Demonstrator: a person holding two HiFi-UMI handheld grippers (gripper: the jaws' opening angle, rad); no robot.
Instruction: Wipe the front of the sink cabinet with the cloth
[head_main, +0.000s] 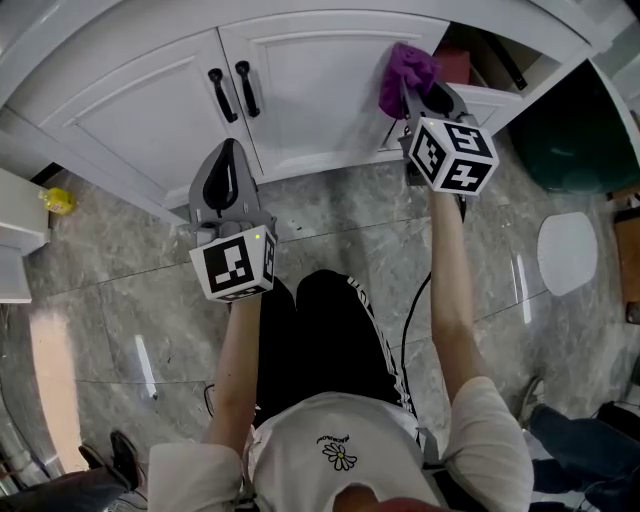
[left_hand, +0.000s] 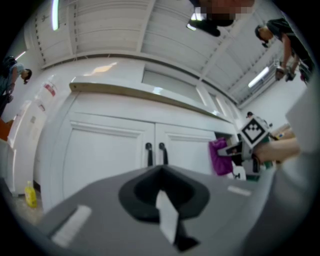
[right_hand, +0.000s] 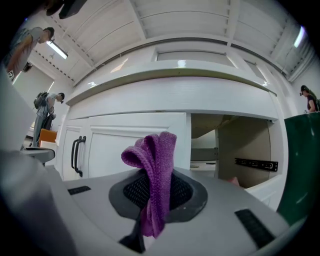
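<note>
right gripper (right_hand: 150, 197): jaws pressed together on a purple cloth (right_hand: 159, 150). folds stand up above the tips and a tail hangs below. a marker cube (head_main: 452, 155) sits on its back. it is held up at the white sink cabinet front (head_main: 310, 110). the cloth is at the right edge of the right-hand door, just beside an open compartment (right_hand: 235, 145). whether the cloth touches the door cannot be told.

left gripper (left_hand: 167, 217): jaws closed tip to tip, nothing between them. it is held lower and clear of the cabinet, over the floor, pointing toward the doors just left of the handles.

handles (head_main: 232, 92): two, black, upright, side by side where the two doors meet.

floor (head_main: 340, 230): grey marble-look tile.

yellow bottle (head_main: 58, 200): on the floor at the cabinet's left end.

green bin (right_hand: 300, 165): right of the open compartment.

white round object (head_main: 567, 252): on the floor at right, well apart from the cabinet.

person: both arms extended, white shirt, black trousers.
</note>
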